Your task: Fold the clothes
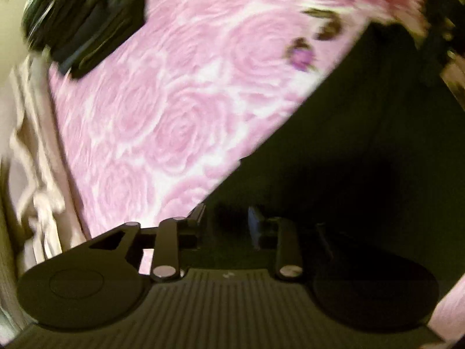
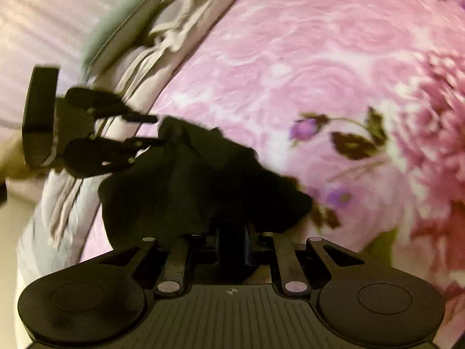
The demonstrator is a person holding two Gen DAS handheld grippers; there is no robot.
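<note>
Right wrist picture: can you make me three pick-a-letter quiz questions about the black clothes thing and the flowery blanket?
1. Where is the rumpled black cloth garment?
A. On a bare floor
B. Over the pink rose-patterned blanket
C. On a wall hook

2. What colour are the small flower buds printed on the blanket?
A. Purple
B. Blue
C. Yellow

3. How does the garment look?
A. Folded into a neat square
B. Rolled into a tight tube
C. Bunched up and uneven

Answers:
1 B, since pink roses show all around the dark cloth.
2 A, since the buds beside the dark leaves are purple.
3 C, since its edges are ragged and lumpy, with no straight fold.
</note>
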